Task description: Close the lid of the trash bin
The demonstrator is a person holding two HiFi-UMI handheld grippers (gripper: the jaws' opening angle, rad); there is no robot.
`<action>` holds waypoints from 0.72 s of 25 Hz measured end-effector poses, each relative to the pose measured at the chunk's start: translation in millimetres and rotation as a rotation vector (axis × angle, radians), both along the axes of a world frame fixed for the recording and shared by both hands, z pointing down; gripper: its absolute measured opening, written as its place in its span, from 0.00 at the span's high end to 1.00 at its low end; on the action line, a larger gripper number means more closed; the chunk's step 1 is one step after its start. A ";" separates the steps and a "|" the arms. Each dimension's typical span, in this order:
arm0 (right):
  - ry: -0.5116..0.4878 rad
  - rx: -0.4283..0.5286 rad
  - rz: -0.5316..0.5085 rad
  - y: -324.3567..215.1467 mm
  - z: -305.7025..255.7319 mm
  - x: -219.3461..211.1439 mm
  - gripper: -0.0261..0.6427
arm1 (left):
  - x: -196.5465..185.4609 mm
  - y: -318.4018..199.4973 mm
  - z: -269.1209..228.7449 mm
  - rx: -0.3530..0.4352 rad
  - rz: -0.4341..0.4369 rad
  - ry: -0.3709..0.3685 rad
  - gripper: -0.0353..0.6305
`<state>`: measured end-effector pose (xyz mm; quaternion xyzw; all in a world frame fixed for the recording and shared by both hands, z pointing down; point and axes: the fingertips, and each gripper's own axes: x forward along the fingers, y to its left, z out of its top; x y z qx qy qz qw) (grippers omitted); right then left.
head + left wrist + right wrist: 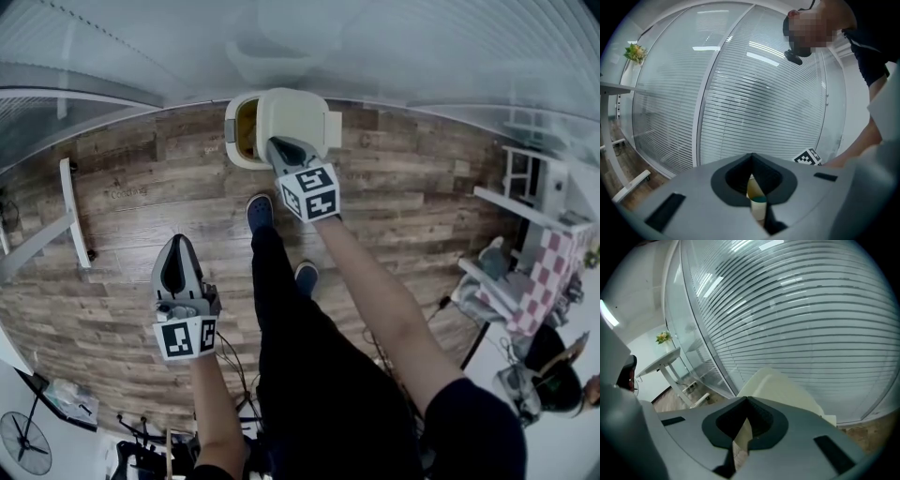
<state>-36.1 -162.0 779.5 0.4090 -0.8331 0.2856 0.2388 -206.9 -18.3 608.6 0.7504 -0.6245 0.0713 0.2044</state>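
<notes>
Since the bin stands on the wooden floor (112, 244), hard against the foot of the curved glass wall (375, 47) with its slatted blinds, I am reaching forward and down with nothing in the way. A white frame leg (70, 211) is well off to my left and a shelf unit (525, 206) well off to my right, so the room does not crowd the move.

The trash bin (232, 141) is straight ahead of my shoes (260, 211). Its long axis runs across me, the open mouth toward my left and the hinge side toward my right. The lid (298, 117) is not down yet. In the right gripper view it rises as a slanted cream slab (780, 387) just beyond the jaws.

My right hand-held gripper (277, 146) is by far the nearer one. It sits over the near edge of the lid, jaws together and clamped on nothing; whether it is actually touching, I cannot tell. I judge the lid needs a push leftward and down over the mouth.

My left hand-held gripper (178, 246) hangs over bare floor, well apart from the bin, jaws also together and empty.
</notes>
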 end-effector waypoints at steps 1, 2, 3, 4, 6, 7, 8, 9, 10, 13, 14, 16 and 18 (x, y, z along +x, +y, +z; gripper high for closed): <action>0.001 0.000 -0.007 1.3 1.2 -2.2 0.96 | 0.6 -1.7 3.4 0.005 0.005 -0.001 0.94; 0.002 0.001 -0.013 2.0 2.3 -3.9 0.96 | 1.2 -4.4 7.1 0.011 0.008 -0.003 0.94; 0.001 0.004 -0.019 1.7 3.2 -5.0 0.96 | 2.0 -8.2 10.6 0.019 0.011 -0.004 0.94; 0.000 0.008 -0.021 0.5 3.9 -5.8 0.96 | 2.6 -12.6 13.7 0.028 0.014 -0.005 0.94; -0.005 0.012 -0.019 -1.0 6.3 -8.5 0.96 | 2.4 -19.7 18.4 0.038 0.023 -0.009 0.94; -0.006 0.010 -0.018 -1.2 8.2 -10.6 0.96 | 2.1 -22.2 20.4 0.039 0.029 -0.013 0.94; -0.004 0.007 -0.019 -1.2 10.2 -12.7 0.96 | 2.0 -24.4 22.2 0.039 0.033 -0.017 0.94; -0.001 0.003 -0.021 -1.2 12.2 -14.7 0.96 | 2.3 -26.4 23.8 0.039 0.038 -0.020 0.94; 0.002 -0.001 -0.023 -0.9 14.2 -16.6 0.96 | 2.7 -28.5 25.2 0.040 0.043 -0.023 0.94; 0.001 -0.013 -0.022 0.0 20.7 -21.2 0.96 | 4.3 -36.6 27.2 0.053 0.059 -0.034 0.94; -0.001 -0.018 -0.019 0.1 23.1 -22.3 0.96 | 4.7 -39.9 27.5 0.059 0.064 -0.037 0.94; 0.001 -0.035 -0.018 -0.6 28.6 -24.8 0.96 | 5.7 -47.0 28.2 0.068 0.073 -0.041 0.94; 0.012 -0.052 -0.028 -1.3 34.0 -28.0 0.96 | 5.3 -53.2 27.3 0.075 0.080 -0.046 0.94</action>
